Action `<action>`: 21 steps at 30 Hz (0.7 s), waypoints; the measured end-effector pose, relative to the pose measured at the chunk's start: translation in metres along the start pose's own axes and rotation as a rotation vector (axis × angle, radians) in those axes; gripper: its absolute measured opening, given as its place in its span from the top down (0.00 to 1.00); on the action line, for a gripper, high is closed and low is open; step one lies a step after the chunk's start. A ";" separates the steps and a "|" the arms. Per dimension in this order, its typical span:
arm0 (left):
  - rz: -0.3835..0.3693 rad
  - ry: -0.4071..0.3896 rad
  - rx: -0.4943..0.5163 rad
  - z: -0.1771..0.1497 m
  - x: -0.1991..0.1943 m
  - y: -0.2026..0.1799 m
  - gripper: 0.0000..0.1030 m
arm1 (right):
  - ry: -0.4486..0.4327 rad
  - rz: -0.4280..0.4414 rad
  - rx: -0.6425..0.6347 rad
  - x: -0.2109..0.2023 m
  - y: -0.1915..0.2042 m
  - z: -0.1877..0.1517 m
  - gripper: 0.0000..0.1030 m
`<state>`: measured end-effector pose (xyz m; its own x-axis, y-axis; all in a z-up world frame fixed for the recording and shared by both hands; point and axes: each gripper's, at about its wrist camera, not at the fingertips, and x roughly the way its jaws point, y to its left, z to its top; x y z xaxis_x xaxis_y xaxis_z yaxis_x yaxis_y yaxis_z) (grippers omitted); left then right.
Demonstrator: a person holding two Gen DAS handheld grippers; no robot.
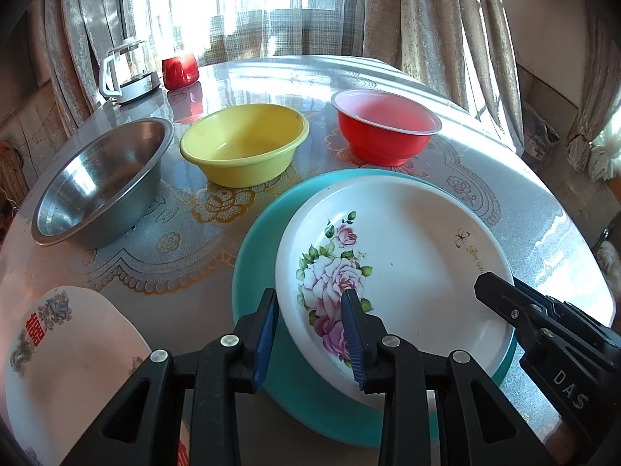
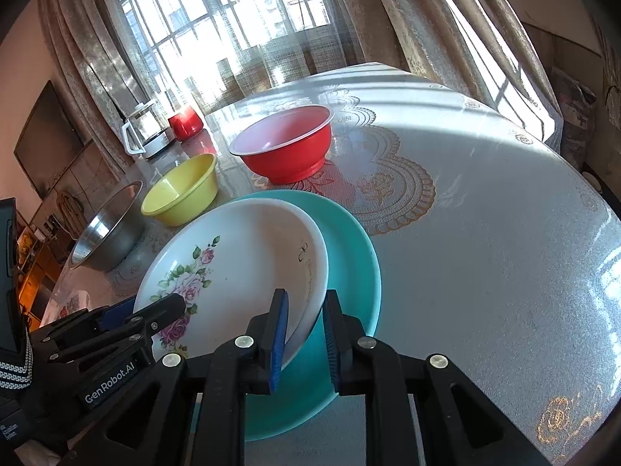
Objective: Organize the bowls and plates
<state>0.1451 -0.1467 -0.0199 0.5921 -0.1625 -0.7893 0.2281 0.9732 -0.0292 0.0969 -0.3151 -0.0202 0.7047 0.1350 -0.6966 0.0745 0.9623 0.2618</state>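
- The rose plate (image 1: 392, 248) lies on top of the teal plate (image 1: 256, 256), pushed off-centre, so a crescent of teal shows on one side. The pair sits at the near edge of the worktop (image 2: 485, 233).
- In the left wrist view the rose plate's rim runs from about 6 o'clock up to 12 o'clock, straight through the gap of the left claw (image 1: 310, 334). The rim lies between the blue pads (image 1: 266, 334), which stand narrow astride it; whether they press on it I cannot tell.
- In the right wrist view the right claw (image 2: 306, 336) comes at the opposite rim from 6 o'clock. Its gap is small, its left pad lies against the rose plate's edge, and its right pad sits over the teal plate. It looks closed on the rose plate's rim alone.
- Both claws are at the plate, one on each side. The right one seems to have the firmer bite, so I judge it leads the coming move.
- Outward at 12 o'clock stand the red bowl (image 1: 388, 126) and the yellow bowl (image 1: 244, 143), with the steel bowl (image 1: 101, 182) at 10 o'clock, all apart from one another.
- Another white plate (image 1: 66, 365) with a red emblem lies at 8 o'clock in the left view.
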 end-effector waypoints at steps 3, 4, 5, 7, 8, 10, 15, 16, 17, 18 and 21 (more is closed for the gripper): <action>0.000 -0.005 0.001 -0.003 -0.002 0.001 0.67 | 0.000 -0.007 -0.010 0.000 0.003 -0.002 0.80; 0.002 -0.007 0.002 -0.004 -0.003 0.001 0.67 | 0.001 -0.008 -0.013 0.000 0.004 -0.002 0.79; 0.003 -0.008 0.002 -0.004 -0.003 0.002 0.67 | 0.003 -0.010 -0.017 0.000 0.005 -0.003 0.78; 0.001 -0.008 0.001 -0.006 -0.005 0.003 0.67 | 0.004 -0.015 -0.022 0.000 0.006 -0.003 0.77; -0.002 -0.009 0.000 -0.007 -0.006 0.004 0.67 | 0.005 -0.015 -0.022 0.000 0.007 -0.004 0.77; -0.009 -0.017 -0.001 -0.009 -0.009 0.005 0.66 | 0.008 -0.014 -0.021 0.000 0.007 -0.004 0.76; -0.011 -0.039 0.005 -0.013 -0.019 0.006 0.66 | 0.012 -0.023 -0.014 0.000 0.007 -0.006 0.70; -0.011 -0.044 0.004 -0.014 -0.021 0.007 0.66 | 0.012 -0.028 -0.011 -0.001 0.007 -0.006 0.68; -0.011 -0.048 0.002 -0.015 -0.023 0.007 0.66 | 0.012 -0.031 -0.007 -0.001 0.007 -0.007 0.67; -0.010 -0.052 0.000 -0.015 -0.026 0.007 0.66 | 0.012 -0.033 -0.002 -0.002 0.006 -0.007 0.66; -0.014 -0.062 -0.002 -0.017 -0.031 0.009 0.65 | 0.008 -0.033 0.008 -0.004 0.006 -0.008 0.64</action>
<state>0.1154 -0.1303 -0.0057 0.6355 -0.1857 -0.7494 0.2348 0.9711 -0.0415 0.0890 -0.3082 -0.0217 0.6961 0.1053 -0.7102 0.1028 0.9644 0.2437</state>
